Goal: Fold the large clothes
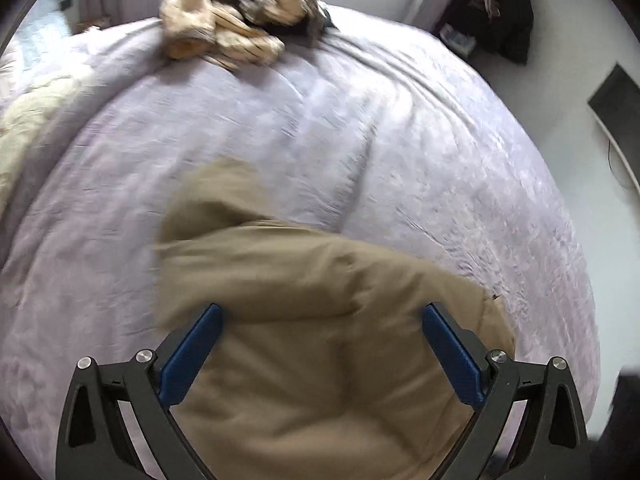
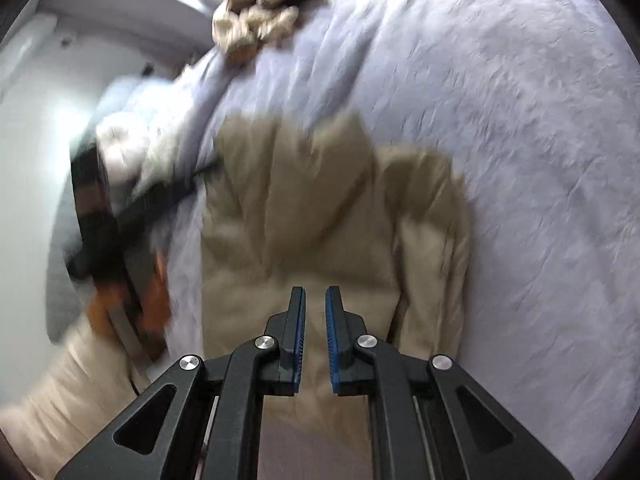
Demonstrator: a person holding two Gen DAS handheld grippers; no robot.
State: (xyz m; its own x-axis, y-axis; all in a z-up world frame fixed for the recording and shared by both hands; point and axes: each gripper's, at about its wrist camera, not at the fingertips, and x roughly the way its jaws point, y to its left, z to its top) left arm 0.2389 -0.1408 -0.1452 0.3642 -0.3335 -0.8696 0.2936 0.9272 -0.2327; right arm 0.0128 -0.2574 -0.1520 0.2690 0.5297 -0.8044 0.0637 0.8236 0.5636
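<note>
Two grippers inspected. Left wrist view: we find the left gripper (image 1: 322,316) spread wide, holding nothing, over the tan garment (image 1: 320,300) bunched on the lavender bedspread (image 1: 360,140). Right wrist view: the right gripper (image 2: 315,300) is nearly closed, a slit between pads, empty. We judge folding underway; next needs regrasping an edge.

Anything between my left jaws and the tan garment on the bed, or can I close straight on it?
Nothing visible stands in the way. The left gripper hangs wide open directly over the tan garment; the pile of other clothes sits far off across the bed.
</note>
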